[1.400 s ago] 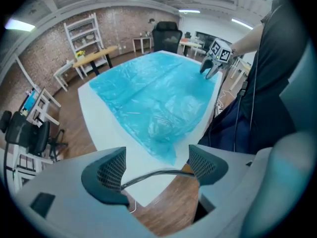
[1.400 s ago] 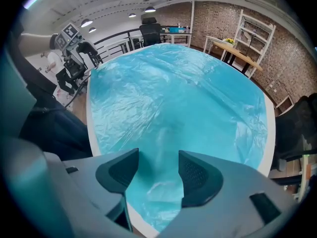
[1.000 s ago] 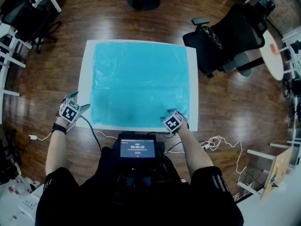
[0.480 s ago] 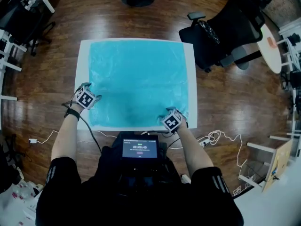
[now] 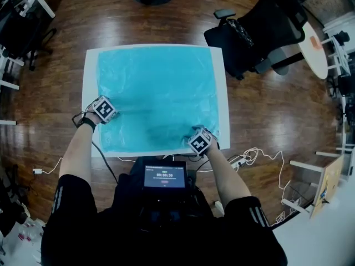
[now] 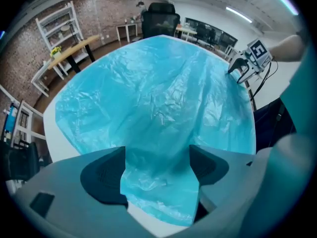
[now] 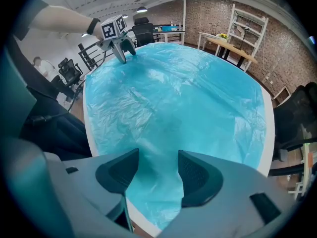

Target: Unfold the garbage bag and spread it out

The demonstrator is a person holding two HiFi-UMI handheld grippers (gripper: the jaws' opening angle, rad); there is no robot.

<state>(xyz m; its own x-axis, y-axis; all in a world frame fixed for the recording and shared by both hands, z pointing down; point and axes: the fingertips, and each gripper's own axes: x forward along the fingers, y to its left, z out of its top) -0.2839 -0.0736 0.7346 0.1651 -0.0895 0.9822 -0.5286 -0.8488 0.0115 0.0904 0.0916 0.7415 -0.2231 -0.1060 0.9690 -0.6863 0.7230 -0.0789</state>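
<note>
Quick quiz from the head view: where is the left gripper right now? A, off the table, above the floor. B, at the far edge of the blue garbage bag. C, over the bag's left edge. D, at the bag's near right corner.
C: the head view shows the left gripper over the left edge of the blue garbage bag, which lies on the white table; the right gripper is the one at the near right corner.
</note>
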